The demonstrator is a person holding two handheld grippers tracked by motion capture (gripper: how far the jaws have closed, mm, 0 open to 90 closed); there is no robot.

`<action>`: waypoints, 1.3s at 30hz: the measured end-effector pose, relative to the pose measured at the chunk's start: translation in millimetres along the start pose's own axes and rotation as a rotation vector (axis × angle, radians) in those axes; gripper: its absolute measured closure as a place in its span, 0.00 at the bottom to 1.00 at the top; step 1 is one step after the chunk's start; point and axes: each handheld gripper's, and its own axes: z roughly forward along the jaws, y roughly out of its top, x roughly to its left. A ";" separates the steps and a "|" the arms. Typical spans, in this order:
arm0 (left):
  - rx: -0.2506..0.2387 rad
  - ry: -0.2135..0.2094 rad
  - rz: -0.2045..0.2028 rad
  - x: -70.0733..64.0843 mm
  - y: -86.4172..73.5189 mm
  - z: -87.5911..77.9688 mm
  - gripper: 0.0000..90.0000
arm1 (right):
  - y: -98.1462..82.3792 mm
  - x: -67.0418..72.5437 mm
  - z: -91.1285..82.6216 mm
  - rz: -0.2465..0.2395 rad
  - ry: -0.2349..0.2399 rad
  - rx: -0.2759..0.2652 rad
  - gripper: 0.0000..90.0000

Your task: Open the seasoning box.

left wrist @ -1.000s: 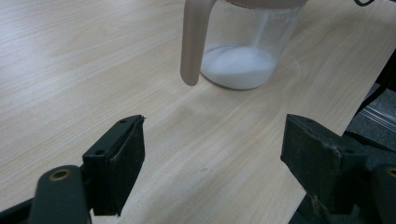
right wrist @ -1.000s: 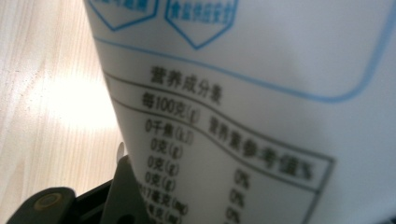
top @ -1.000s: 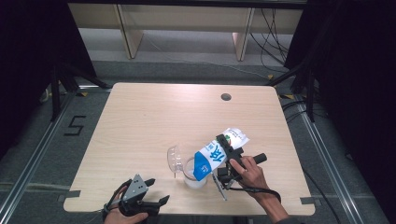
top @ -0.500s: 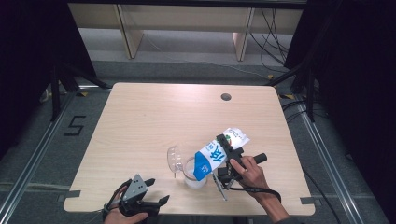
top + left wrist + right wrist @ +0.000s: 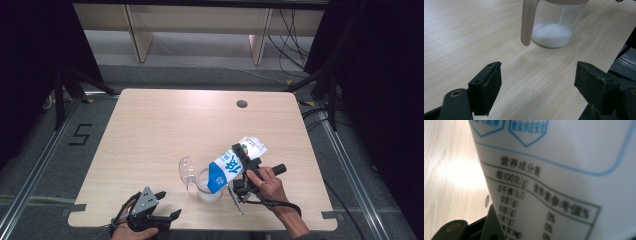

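- The tabletop (image 5: pixel 150 135) is light wood and takes up the middle of the high view.
- The white and blue bag (image 5: pixel 231 167) sits tipped, lower right of middle, mouth over the jug.
- The clear jug (image 5: pixel 206 184) stands just left of it, with white grains inside.
- The right hand-held gripper (image 5: pixel 246 172) squeezes the bag.
- The left hand-held gripper (image 5: pixel 167 206), at the bottom left, is spread wide and holds nothing.

Bag (image 5: pixel 564 170) reads 营养成分表, 每100克 — floor mark (image 5: pixel 80 135) "5".
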 end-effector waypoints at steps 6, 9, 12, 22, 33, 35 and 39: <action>-0.006 0.001 -0.005 -0.4 0.0 0.4 0.24 | 0.5 5.9 -1.7 0.059 0.015 0.025 0.65; -0.002 0.002 0.000 -0.1 0.0 0.0 0.24 | 1.0 3.4 0.0 0.020 -0.004 0.001 0.65; -0.007 0.001 -0.005 -0.3 0.0 0.4 0.24 | 0.5 4.0 -0.1 0.022 0.006 -0.001 0.66; -0.001 0.002 0.001 -0.1 0.0 0.0 0.24 | 0.5 4.7 -1.5 0.053 0.002 0.020 0.66; -0.007 0.003 -0.003 -0.3 0.0 0.3 0.24 | 0.4 3.3 -1.6 0.038 0.001 0.017 0.67; -0.006 0.003 -0.008 -0.7 -0.1 0.3 0.24 | -0.2 3.2 -1.8 0.032 0.001 0.016 0.68; -0.001 0.003 0.004 0.0 0.1 -0.1 0.24 | 0.2 3.0 -1.9 0.037 0.000 0.018 0.69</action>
